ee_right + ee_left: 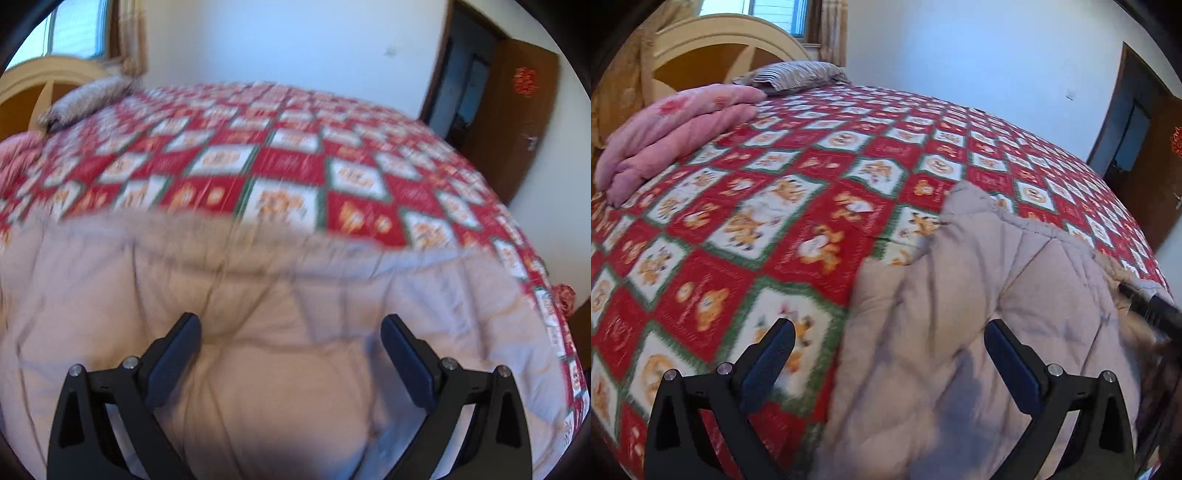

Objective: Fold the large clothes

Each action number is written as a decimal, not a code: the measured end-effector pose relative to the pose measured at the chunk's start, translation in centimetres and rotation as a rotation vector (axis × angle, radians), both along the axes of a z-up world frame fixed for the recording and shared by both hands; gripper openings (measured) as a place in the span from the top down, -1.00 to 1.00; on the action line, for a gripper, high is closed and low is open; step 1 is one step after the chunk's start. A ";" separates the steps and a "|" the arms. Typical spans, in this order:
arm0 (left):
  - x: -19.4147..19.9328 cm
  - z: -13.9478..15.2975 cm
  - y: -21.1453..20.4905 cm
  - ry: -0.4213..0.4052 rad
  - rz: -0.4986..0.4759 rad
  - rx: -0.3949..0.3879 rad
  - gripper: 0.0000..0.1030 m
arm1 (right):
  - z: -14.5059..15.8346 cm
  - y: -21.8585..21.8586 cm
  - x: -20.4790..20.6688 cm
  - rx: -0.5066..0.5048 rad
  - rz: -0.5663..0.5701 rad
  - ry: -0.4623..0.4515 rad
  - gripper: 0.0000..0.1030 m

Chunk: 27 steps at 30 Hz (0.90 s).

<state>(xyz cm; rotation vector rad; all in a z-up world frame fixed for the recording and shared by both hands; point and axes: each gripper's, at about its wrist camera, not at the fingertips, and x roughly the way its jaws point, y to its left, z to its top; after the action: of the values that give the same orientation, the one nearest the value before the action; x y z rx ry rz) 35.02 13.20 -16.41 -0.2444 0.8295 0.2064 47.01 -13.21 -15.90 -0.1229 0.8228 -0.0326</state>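
A large pale beige quilted padded garment (979, 314) lies on a bed with a red, white and green patterned bedspread (783, 206). In the left wrist view it covers the lower right, with a fur-like trim at its right edge. My left gripper (890, 332) is open and empty, over the garment's left edge. In the right wrist view the garment (258, 314) fills the lower half, blurred. My right gripper (291, 328) is open and empty, just above the garment's middle.
A folded pink blanket (676, 136) and a striped pillow (798, 75) lie at the head of the bed by the wooden headboard (713, 48). A brown door (524, 110) stands open past the bed's far right corner. White wall behind.
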 end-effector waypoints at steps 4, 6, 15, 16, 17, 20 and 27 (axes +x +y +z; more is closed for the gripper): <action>1.0 -3.4 0.3 0.089 -0.002 -0.044 -0.98 | 0.1 0.0 1.6 -0.022 -0.077 0.005 -0.96; 1.3 -4.2 0.8 0.079 0.001 -0.121 -0.98 | -2.3 1.0 3.0 -0.076 -0.050 0.100 -0.97; 0.7 -4.6 0.6 0.112 0.000 -0.156 -0.98 | -3.0 1.0 3.2 -0.121 -0.016 0.140 -1.00; 0.0 -4.5 0.5 0.108 -0.006 -0.154 -0.98 | -2.5 0.9 2.4 -0.112 -0.013 0.143 -0.99; -0.6 -4.5 0.2 0.102 -0.014 -0.141 -0.98 | -1.7 0.5 0.9 -0.096 0.002 0.138 -0.98; -2.4 -4.7 -0.2 0.064 -0.015 -0.108 -0.98 | -0.3 -0.2 -3.9 -0.085 0.029 0.100 -0.98; -3.3 -4.9 -0.5 0.050 0.021 -0.110 -0.98 | -3.2 -0.4 -9.7 -0.125 0.034 0.024 -1.00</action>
<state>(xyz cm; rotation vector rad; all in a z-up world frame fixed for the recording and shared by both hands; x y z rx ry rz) 31.73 12.73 -21.34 -0.3526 0.8895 0.1869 37.36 -13.56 -19.07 -0.2552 0.8426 -0.0507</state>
